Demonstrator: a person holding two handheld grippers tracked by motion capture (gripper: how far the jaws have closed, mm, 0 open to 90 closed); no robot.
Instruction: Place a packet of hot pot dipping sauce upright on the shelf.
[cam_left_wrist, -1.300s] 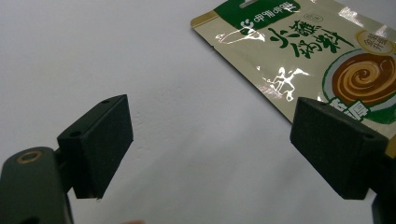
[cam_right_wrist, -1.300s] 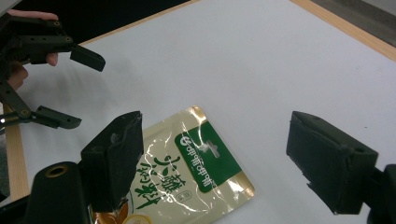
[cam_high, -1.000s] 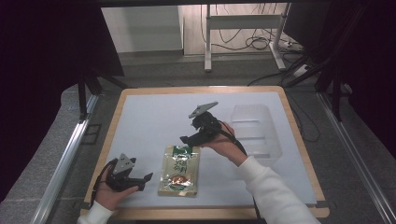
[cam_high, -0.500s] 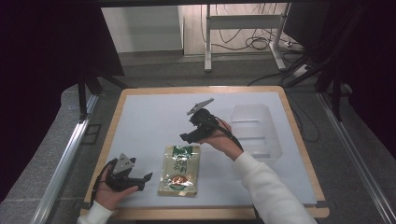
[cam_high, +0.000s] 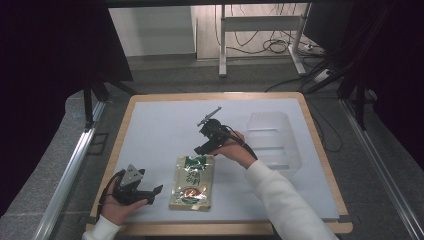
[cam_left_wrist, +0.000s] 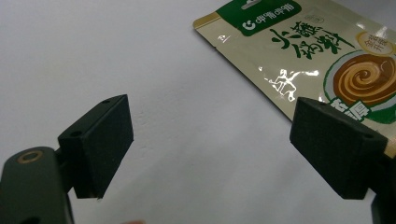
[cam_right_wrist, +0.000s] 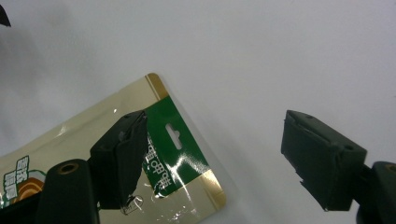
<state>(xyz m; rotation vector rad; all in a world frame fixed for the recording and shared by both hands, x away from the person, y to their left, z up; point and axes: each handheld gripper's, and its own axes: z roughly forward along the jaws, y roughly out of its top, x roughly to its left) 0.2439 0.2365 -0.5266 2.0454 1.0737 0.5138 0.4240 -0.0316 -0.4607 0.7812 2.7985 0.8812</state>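
Desk (cam_high: 160, 125), white-topped with a wooden rim, across the middle of the high view. Glossy sauce pouch (cam_high: 192, 181), gold with a green header band, flat on the white surface in the lower centre of that frame, green end toward the top. Clear plastic tray (cam_high: 272, 140) right of centre, well apart from the pouch.

Left hand-held gripper (cam_high: 150, 192) low in the lower left of the high view, just left of the pouch's lower half, gripped by a hand (cam_high: 117, 207) entering from the bottom edge. Jaws spread wide, nothing between them. Same in the left gripper view: left hand-held gripper (cam_left_wrist: 210, 149) wide apart over bare white surface, pouch (cam_left_wrist: 308, 60) in the upper right of the frame, its lower edge running behind the right-side jaw; touching or not, cannot tell.

Right hand-held gripper (cam_high: 202, 148) at centre of the high view, just above the pouch's green end, tilted downward, held by a hand (cam_high: 235, 150) on a white-sleeved arm coming from the lower right. In the right gripper view, right hand-held gripper (cam_right_wrist: 215, 158) wide open and empty, one jaw over the pouch's (cam_right_wrist: 182, 154) green header in the lower left of the frame, the other over bare white surface; contact with the pouch, cannot tell.
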